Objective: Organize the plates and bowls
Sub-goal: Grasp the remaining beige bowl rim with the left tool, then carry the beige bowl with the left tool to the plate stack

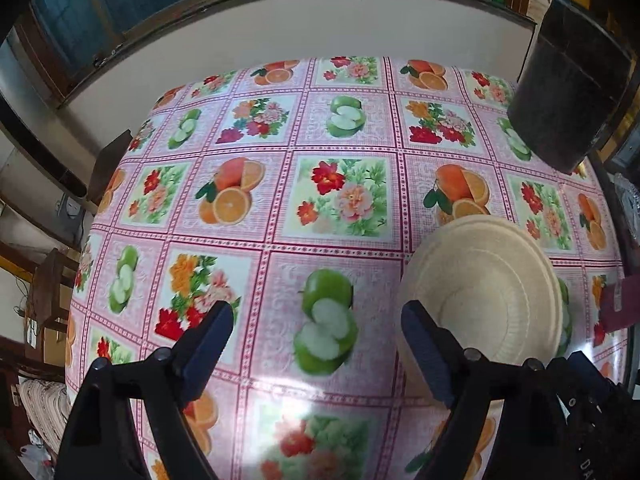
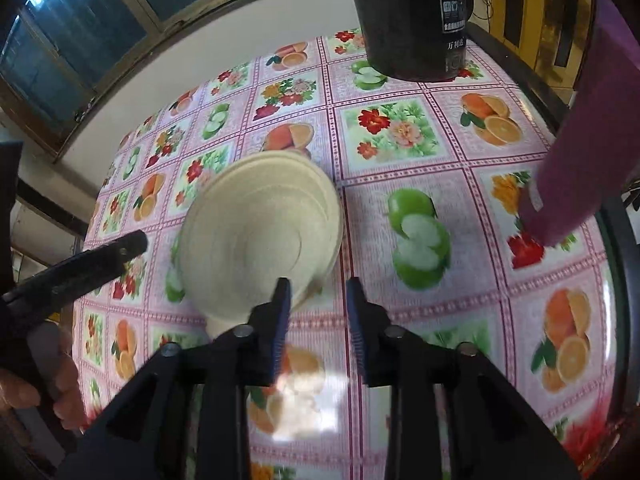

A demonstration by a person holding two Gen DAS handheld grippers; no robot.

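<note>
A stack of cream plates and bowls (image 1: 488, 292) sits on the fruit-patterned tablecloth (image 1: 312, 184); in the right wrist view the stack (image 2: 260, 232) lies just ahead and left of my fingers. My left gripper (image 1: 318, 332) is open and empty, its right finger (image 1: 424, 344) next to the stack's left rim. My right gripper (image 2: 318, 300) is narrowly open and empty, its left finger (image 2: 282, 308) over the stack's near rim. The left gripper also shows in the right wrist view (image 2: 80, 268) at the left edge.
A black cylindrical pot (image 1: 572, 88) stands at the table's far right corner; it also shows in the right wrist view (image 2: 408, 20). A purple box (image 2: 580, 152) leans at the right table edge. A wall and windows lie beyond the table's far edge.
</note>
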